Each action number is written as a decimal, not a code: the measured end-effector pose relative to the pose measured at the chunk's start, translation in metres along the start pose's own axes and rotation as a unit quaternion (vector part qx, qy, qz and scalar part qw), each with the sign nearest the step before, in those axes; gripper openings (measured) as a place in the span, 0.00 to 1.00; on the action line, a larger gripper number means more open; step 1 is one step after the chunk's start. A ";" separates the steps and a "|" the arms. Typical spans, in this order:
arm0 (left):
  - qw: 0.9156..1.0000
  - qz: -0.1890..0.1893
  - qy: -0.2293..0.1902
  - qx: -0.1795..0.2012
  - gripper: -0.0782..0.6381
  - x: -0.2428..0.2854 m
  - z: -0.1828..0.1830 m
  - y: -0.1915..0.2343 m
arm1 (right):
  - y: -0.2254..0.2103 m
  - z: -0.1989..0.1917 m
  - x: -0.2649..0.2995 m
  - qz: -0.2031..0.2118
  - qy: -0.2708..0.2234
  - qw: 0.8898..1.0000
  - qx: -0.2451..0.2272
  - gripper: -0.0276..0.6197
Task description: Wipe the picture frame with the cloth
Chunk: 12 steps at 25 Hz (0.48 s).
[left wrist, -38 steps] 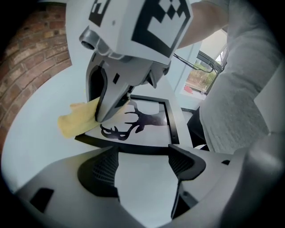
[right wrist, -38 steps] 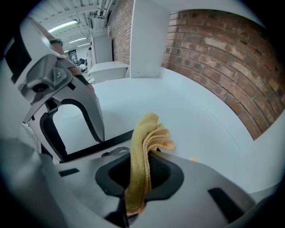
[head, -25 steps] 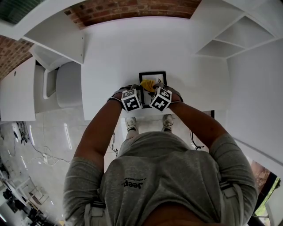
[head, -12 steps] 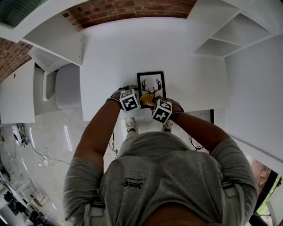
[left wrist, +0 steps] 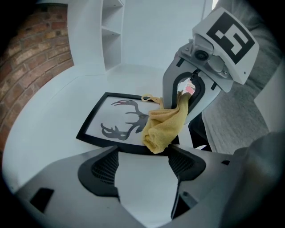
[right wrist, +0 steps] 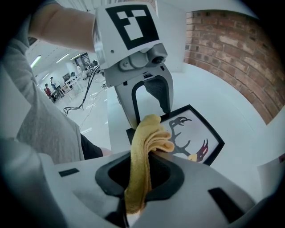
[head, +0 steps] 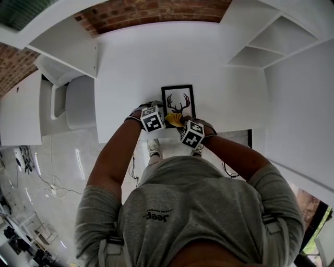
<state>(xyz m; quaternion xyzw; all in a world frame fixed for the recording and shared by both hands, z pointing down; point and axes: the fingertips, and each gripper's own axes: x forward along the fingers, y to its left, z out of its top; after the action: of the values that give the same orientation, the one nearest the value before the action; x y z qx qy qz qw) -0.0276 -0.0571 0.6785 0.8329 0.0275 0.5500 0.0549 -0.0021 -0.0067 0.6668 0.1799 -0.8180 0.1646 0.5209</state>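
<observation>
A black picture frame (head: 178,101) with an antler print lies flat on the white table (head: 224,88), close to its near edge. My right gripper (head: 183,125) is shut on a folded yellow cloth (head: 174,120), which hangs over the frame's near edge. In the right gripper view the cloth (right wrist: 144,147) rises out of the closed jaws with the frame (right wrist: 196,138) beyond it. My left gripper (head: 156,112) stands open just left of the cloth, at the frame's near left corner. The left gripper view shows only bare table between its jaws, with the cloth (left wrist: 164,124) and frame (left wrist: 120,120) just ahead.
White shelves (head: 271,41) stand at the table's right, and a white shelf (head: 62,41) hangs at the left. A brick wall (head: 151,10) runs behind. A rounded white seat (head: 81,101) sits left of the table. The table's near edge is right under my grippers.
My right gripper has drawn the cloth from the middle of the frame back to its near edge, uncovering the antler print. The left gripper has barely moved.
</observation>
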 end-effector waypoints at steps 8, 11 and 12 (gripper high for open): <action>0.997 0.043 -0.033 -0.051 0.58 -0.007 -0.008 -0.003 | -0.001 0.000 0.000 -0.003 -0.008 1.000 0.009 0.14; 0.997 0.041 -0.038 -0.046 0.59 -0.007 -0.006 -0.023 | -0.002 0.000 0.000 -0.001 -0.009 1.000 0.015 0.14; 0.997 0.042 -0.044 -0.050 0.59 -0.008 -0.004 -0.030 | -0.002 0.000 0.000 0.001 -0.010 1.000 0.019 0.14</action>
<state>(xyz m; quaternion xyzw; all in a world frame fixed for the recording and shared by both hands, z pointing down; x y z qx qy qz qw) -0.0337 -0.0276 0.6694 0.8530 -0.0381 0.5151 0.0745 -0.0011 -0.0088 0.6672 0.1908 -0.8199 0.1788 0.5093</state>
